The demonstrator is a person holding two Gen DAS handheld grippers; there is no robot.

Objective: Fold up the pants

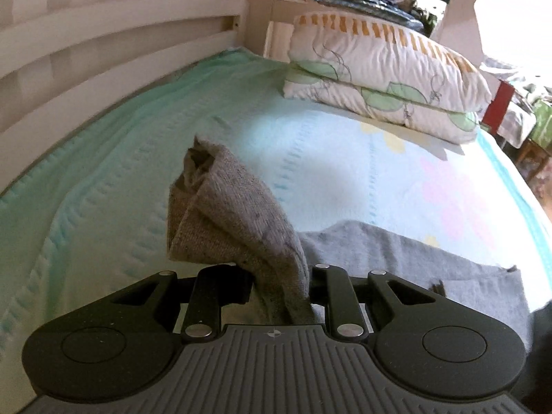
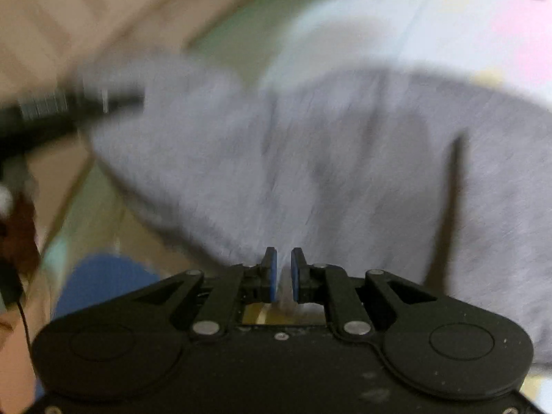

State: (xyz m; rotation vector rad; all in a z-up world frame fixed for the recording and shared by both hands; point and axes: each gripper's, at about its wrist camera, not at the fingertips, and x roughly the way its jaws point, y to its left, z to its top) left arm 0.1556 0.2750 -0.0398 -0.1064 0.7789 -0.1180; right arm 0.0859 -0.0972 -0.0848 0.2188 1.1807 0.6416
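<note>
The grey sweatpants (image 1: 396, 252) lie flat on the bed to the right in the left wrist view. One part of them with a ribbed cuff (image 1: 234, 214) is raised off the sheet, and my left gripper (image 1: 276, 276) is shut on it. The cloth covers that gripper's pads. In the blurred right wrist view my right gripper (image 2: 283, 265) hangs over the near edge of the pants (image 2: 310, 158). Its blue pads (image 2: 272, 272) stand a narrow gap apart and grip nothing that I can make out.
The pants rest on a pale green and white flowered sheet (image 1: 138, 138). Two stacked pillows (image 1: 386, 69) sit at the far end. A white slatted rail (image 1: 103, 34) runs along the left side. The bed's right edge (image 1: 538, 186) drops toward a cluttered room.
</note>
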